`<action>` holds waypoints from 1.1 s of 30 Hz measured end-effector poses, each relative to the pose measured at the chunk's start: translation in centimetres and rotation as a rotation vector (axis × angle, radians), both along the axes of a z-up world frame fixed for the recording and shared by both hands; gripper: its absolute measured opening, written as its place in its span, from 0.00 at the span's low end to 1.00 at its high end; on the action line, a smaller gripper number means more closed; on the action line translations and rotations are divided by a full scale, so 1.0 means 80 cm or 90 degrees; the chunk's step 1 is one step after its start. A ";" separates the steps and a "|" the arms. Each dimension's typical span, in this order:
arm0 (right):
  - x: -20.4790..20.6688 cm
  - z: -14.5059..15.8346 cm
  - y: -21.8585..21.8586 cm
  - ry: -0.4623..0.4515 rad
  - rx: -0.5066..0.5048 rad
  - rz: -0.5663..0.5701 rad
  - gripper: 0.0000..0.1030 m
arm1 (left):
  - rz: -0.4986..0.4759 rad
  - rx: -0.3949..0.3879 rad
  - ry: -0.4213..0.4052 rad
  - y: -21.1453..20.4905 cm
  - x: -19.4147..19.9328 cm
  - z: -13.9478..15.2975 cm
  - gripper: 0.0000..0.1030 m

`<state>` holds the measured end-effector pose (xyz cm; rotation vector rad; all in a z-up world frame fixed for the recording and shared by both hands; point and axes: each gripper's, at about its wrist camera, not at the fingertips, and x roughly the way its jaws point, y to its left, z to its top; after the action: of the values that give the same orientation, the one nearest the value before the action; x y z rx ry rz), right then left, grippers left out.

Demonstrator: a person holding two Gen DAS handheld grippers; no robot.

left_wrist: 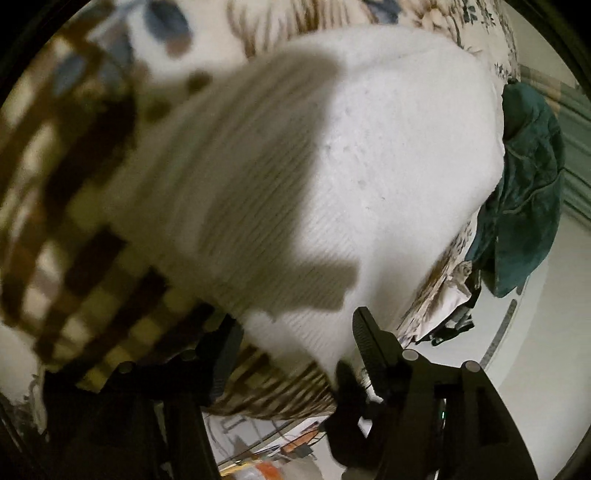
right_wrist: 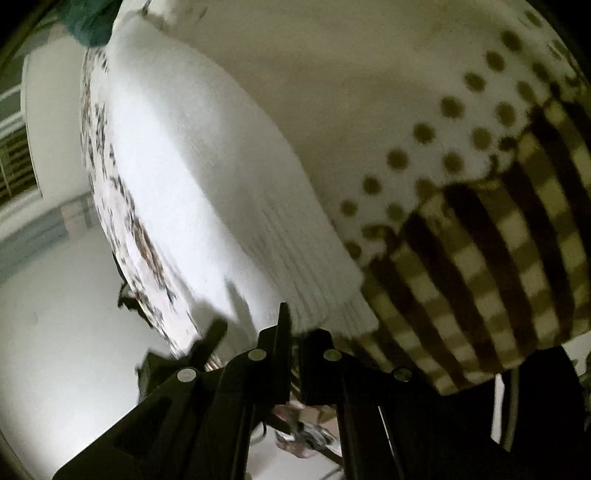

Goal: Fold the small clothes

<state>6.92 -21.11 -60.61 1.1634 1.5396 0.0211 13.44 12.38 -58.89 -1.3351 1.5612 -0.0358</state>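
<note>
A white ribbed knit garment [left_wrist: 388, 155] lies on a floral bedcover [left_wrist: 280, 22]; it also shows in the right wrist view [right_wrist: 192, 177]. A brown-and-cream checked garment [left_wrist: 74, 236] lies beside it, blurred, and shows with a dotted cream part in the right wrist view [right_wrist: 491, 266]. My left gripper [left_wrist: 291, 332] is open, its fingers either side of the white garment's near edge. My right gripper [right_wrist: 295, 325] is shut on the ribbed hem of the white garment.
A dark green cloth [left_wrist: 528, 192] hangs at the bed's right edge, also at the top left in the right wrist view [right_wrist: 88, 18]. Pale floor [left_wrist: 546, 332] lies beyond the bed. Small clutter [left_wrist: 280, 446] sits on the floor below.
</note>
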 end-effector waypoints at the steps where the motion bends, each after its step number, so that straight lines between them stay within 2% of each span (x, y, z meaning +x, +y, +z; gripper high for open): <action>1: -0.003 0.003 -0.001 0.000 -0.003 0.008 0.02 | 0.009 0.005 0.003 -0.003 0.002 -0.005 0.57; 2: -0.005 0.004 0.002 0.003 -0.004 0.020 0.02 | 0.022 0.017 0.003 -0.002 0.003 -0.007 0.54; 3: -0.006 0.006 0.002 0.006 -0.003 0.030 0.02 | 0.037 0.029 -0.002 -0.004 0.005 -0.006 0.43; 4: -0.008 0.010 0.001 0.007 -0.007 0.036 0.02 | 0.049 0.043 -0.012 -0.002 0.004 -0.001 0.30; 5: -0.010 0.013 0.006 0.010 -0.017 0.053 0.02 | 0.049 0.059 -0.024 -0.004 0.006 0.005 0.09; 10: -0.021 0.029 0.023 0.010 -0.062 0.107 0.01 | 0.034 0.158 -0.125 0.011 -0.005 0.070 0.05; 12: -0.021 0.039 0.036 0.009 -0.079 0.139 0.01 | 0.018 0.189 -0.141 0.014 -0.011 0.090 0.05; 13: -0.022 0.042 0.040 0.009 -0.089 0.154 0.01 | 0.007 0.194 -0.138 0.012 -0.012 0.086 0.05; 15: -0.031 0.039 0.057 0.022 -0.112 0.188 0.01 | -0.010 0.206 -0.097 0.017 -0.022 0.054 0.05; 17: -0.038 0.016 0.066 0.054 -0.129 0.206 0.01 | -0.006 0.206 -0.044 0.018 -0.030 0.018 0.05; 20: -0.039 -0.024 0.081 0.090 -0.153 0.223 0.01 | -0.011 0.195 -0.027 0.023 -0.034 -0.004 0.06; 22: -0.036 -0.030 0.080 0.087 -0.161 0.217 0.02 | -0.032 0.181 -0.038 0.020 -0.028 -0.001 0.08; 24: -0.029 -0.031 0.086 0.081 -0.142 0.250 0.02 | -0.042 0.144 -0.042 0.022 -0.023 0.004 0.12; 25: -0.027 -0.028 0.086 0.076 -0.138 0.265 0.11 | -0.045 0.133 -0.040 0.023 -0.024 0.009 0.16; 26: -0.026 -0.025 0.085 0.074 -0.130 0.271 0.26 | -0.047 0.121 -0.041 0.026 -0.024 0.013 0.25; 27: -0.014 -0.024 0.090 0.077 -0.107 0.276 0.33 | -0.049 0.108 -0.046 0.030 -0.025 0.022 0.40; 28: -0.014 -0.021 0.087 0.084 -0.097 0.284 0.44 | -0.053 0.105 -0.052 0.036 -0.028 0.030 0.48; 29: -0.017 -0.022 0.077 0.086 -0.097 0.291 0.48 | -0.057 0.111 -0.061 0.038 -0.033 0.042 0.53; 32: -0.017 -0.004 0.054 0.073 -0.111 0.290 0.48 | -0.069 0.157 -0.089 0.055 -0.031 0.071 0.54; 33: -0.016 0.003 0.046 0.065 -0.117 0.272 0.48 | -0.078 0.188 -0.105 0.065 -0.026 0.079 0.54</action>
<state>5.61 -17.41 -60.41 0.6857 1.8160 0.1051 11.37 17.54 -52.56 -0.9806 1.4438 0.0093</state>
